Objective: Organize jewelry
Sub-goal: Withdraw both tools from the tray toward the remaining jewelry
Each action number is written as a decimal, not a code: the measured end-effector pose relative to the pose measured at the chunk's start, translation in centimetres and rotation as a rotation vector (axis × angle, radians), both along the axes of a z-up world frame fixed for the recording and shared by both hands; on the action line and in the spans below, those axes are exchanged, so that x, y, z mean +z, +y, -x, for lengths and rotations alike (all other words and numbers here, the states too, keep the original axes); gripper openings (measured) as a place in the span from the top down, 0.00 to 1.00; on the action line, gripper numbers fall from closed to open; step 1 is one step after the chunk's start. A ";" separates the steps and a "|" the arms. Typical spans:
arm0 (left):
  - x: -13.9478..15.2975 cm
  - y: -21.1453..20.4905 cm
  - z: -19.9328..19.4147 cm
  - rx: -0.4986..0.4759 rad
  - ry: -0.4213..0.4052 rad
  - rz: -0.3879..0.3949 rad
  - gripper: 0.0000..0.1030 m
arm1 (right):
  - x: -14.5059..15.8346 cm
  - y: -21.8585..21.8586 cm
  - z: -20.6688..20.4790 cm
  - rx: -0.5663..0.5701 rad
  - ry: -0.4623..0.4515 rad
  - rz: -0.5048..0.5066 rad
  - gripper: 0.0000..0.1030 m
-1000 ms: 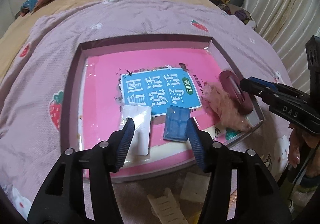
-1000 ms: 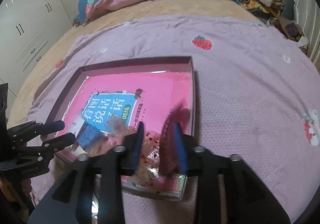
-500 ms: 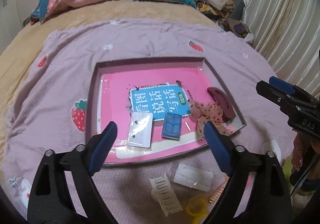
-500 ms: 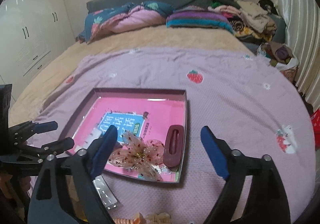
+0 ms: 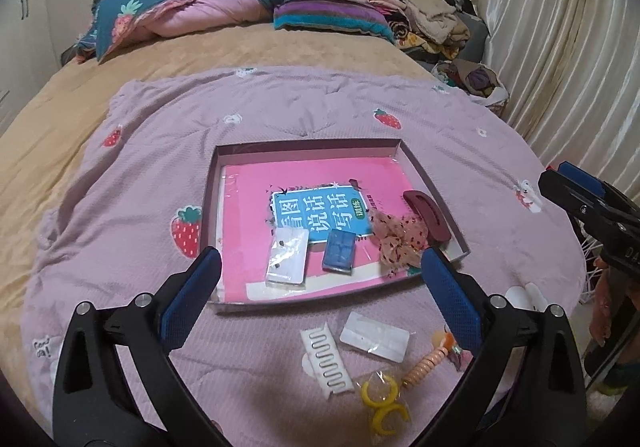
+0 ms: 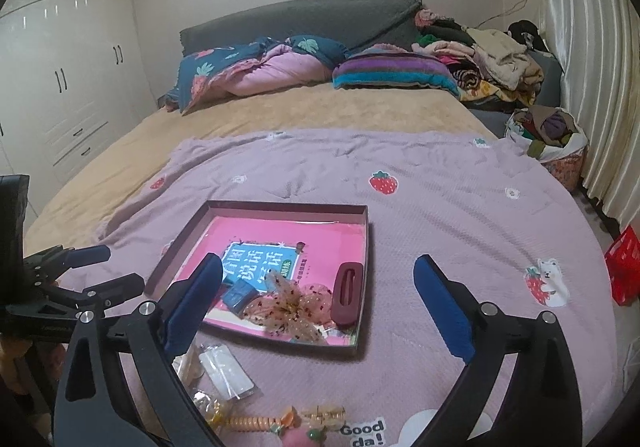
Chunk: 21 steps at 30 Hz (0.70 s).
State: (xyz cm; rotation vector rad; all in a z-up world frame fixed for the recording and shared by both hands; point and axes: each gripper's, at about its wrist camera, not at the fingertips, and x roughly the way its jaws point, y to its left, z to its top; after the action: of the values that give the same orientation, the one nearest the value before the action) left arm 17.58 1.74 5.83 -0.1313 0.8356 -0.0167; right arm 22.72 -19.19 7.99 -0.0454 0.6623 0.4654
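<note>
The left gripper (image 5: 320, 283) hangs above the near edge of the tray (image 5: 424, 171) with its blue-padded fingers (image 5: 191, 297) spread wide and holding nothing. The right gripper (image 6: 318, 301) is likewise spread wide and empty, above the tray's near right corner.

Inside the tray, on a pink book (image 5: 280, 183), lie a clear packet (image 5: 289, 261), a blue case (image 5: 339, 256), a spotted fabric bow (image 5: 394, 241) and, at the right wall, a maroon hair clip (image 5: 428, 217).

On the lilac strawberry blanket (image 5: 140, 167), near the tray, lie a white comb clip (image 5: 326, 361), another clear packet (image 5: 375, 336), a yellow ring clip (image 5: 382, 401) and an orange spiral tie (image 5: 428, 361).
</note>
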 end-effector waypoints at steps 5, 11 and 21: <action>0.0 -0.2 1.3 -0.001 -0.006 0.003 0.09 | 0.4 -0.3 1.6 0.009 -0.014 0.004 0.07; -0.4 -0.7 2.8 -0.012 -0.006 0.002 0.09 | 0.0 -1.0 3.2 0.006 -0.010 0.005 0.06; -2.7 -1.3 5.3 -0.026 0.029 0.010 0.09 | -2.0 -2.9 5.7 0.001 0.023 0.016 0.06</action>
State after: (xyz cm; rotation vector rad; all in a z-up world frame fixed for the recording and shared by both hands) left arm 12.33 0.41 3.08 -0.1304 0.8668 -0.0433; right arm 17.05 -22.10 5.95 -0.0553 0.6889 0.4618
